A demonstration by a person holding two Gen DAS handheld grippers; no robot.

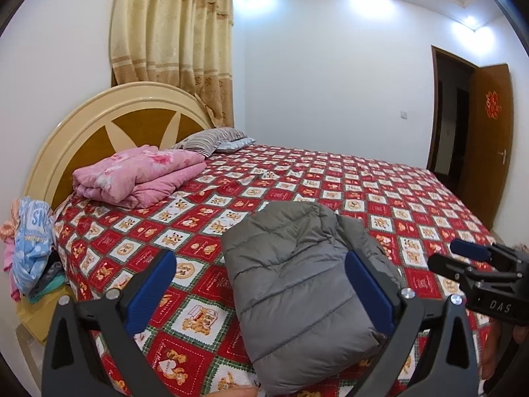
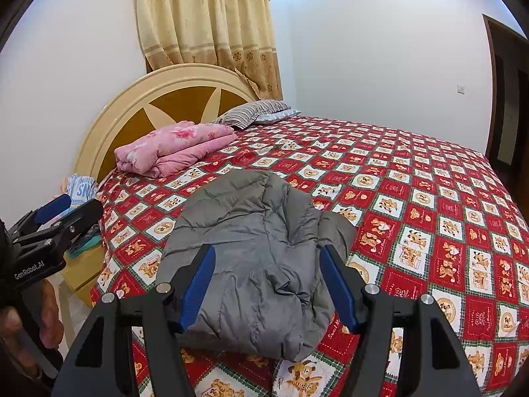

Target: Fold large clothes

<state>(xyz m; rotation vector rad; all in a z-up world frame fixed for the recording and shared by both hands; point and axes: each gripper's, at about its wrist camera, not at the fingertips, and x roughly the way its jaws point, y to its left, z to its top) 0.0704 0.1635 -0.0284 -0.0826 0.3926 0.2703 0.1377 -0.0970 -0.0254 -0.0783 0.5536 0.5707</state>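
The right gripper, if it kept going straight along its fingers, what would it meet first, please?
Most likely the folded grey puffer jacket on the bed: the open right gripper frames it between its fingers, with nothing visible before it, though depth is unclear.

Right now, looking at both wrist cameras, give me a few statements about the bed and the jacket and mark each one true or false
1. The grey puffer jacket lies folded on the red patterned bedspread. True.
2. The left gripper is clamped on the jacket. False: its jaws stand wide open and grip nothing.
3. A folded pink quilt sits near the headboard. True.
4. The right gripper is shut. False: its jaws are open, with the jacket seen between them.
5. The curtain behind the headboard is dark blue. False: it is cream and tan.
6. A striped pillow lies at the head of the bed. True.
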